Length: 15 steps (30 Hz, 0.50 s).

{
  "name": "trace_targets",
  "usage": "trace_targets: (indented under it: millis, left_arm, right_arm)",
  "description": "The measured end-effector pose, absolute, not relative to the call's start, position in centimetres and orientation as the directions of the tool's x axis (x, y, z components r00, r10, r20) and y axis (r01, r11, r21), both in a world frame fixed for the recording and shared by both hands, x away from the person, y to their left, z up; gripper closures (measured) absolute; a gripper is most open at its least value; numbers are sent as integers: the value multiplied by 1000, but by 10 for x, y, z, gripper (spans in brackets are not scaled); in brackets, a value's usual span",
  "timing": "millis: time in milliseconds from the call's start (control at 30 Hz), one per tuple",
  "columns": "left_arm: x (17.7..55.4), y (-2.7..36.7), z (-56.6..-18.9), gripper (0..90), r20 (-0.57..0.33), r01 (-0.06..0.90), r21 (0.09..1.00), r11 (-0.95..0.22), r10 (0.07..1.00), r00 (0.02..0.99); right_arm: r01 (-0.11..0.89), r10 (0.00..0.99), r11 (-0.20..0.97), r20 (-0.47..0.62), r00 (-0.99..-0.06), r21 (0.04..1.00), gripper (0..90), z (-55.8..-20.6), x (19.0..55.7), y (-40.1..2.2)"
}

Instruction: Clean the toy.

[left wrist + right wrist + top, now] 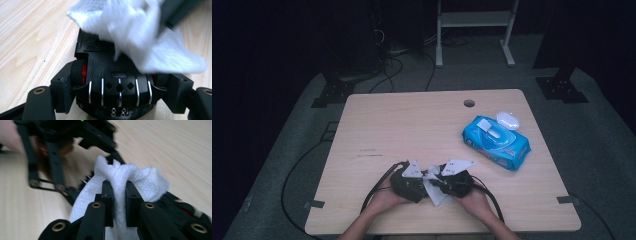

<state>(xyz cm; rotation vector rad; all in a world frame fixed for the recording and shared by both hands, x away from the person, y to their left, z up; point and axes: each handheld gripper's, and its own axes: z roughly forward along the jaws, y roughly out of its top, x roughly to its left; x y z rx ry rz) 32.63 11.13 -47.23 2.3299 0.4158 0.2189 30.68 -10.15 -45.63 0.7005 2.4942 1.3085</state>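
Item: black toy car [117, 82], held crosswise between the left gripper's [412, 176] spread jaws, which clamp its two sides just above the table [412, 125]. White wet wipe [125, 182], bunched and pinched between the nearly closed jaws of the right gripper [451, 179], draped over the car's far end; step in hand judged as wiping the car clean. Next move calls for dragging the wipe across the car's body while the left grip stays firm; blue wipes pack [496, 141] lies well off beyond the right gripper.
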Motion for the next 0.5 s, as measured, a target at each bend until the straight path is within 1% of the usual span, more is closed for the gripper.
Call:
trace_targets:
  millis: [67,100,200,300,367,433,467,500]
  left_arm:
    - [327,112,-472,249,33,231,712,-663,360,932]
    - [327,112,-471,249,30,234,713,-661,362,932]
    - [326,112,-471,249,34,229,718,-658,361,932]
    - [326,112,-471,249,43,223,711,-668,357,933]
    - [325,111,-472,249,55,216,705,-675,356,933]
    - [324,111,-472,249,58,213,708,-674,356,933]
    - [324,111,-472,249,63,208,711,-672,356,933]
    - [324,111,-471,249,65,204,713,-671,354,933]
  right_arm:
    - [302,571,503,-50,-819,810,804,-457,311,-114]
    - [324,599,498,-48,-799,805,804,-458,314,-121]
    - [390,630,430,39,-776,814,805,-460,318,-132]
    - [374,566,413,88,-819,830,804,-461,309,-117]
    - [328,505,439,72,-860,837,802,-460,301,-102]
    - [302,493,470,36,-869,829,803,-458,298,-98]
    - [305,497,472,36,-867,827,803,-458,299,-100]
    - [317,525,470,28,-851,824,804,-459,302,-106]
